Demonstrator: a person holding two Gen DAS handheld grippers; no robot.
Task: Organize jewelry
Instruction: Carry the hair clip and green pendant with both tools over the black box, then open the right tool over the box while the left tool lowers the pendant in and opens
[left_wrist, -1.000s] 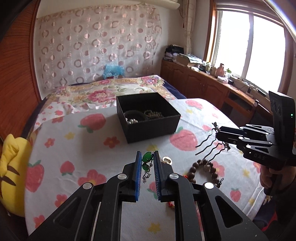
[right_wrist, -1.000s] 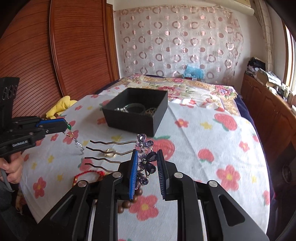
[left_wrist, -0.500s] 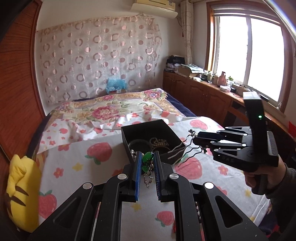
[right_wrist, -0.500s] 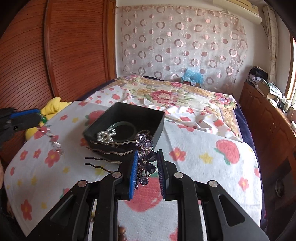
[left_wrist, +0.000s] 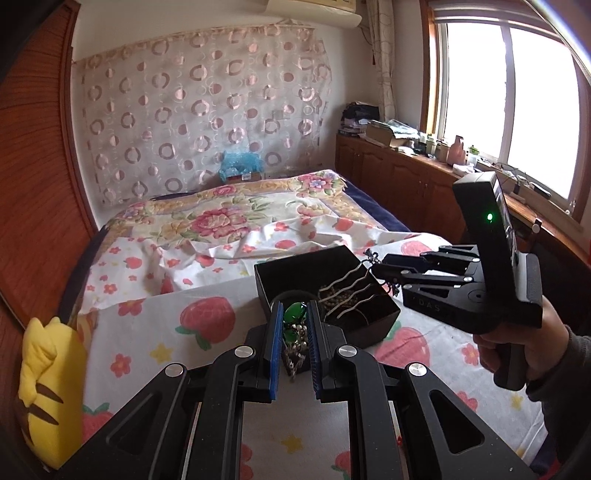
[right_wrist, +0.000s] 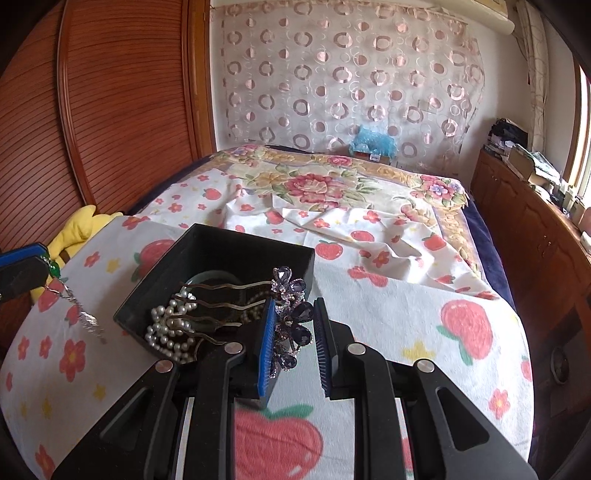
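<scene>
We see the comb (right_wrist: 236, 306) over the box (right_wrist: 236, 247), gripped at its flowers by the right tongs (right_wrist: 293, 332). The left tongs (left_wrist: 293, 332), beside the box, pinch the green pendant (left_wrist: 294, 314) over the tabletop (left_wrist: 166, 325).

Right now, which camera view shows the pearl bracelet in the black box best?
The right wrist view: the pearl bracelet lies plainly visible at the black box's near corner. In the left wrist view, the tongs and hair comb hide it.
</scene>
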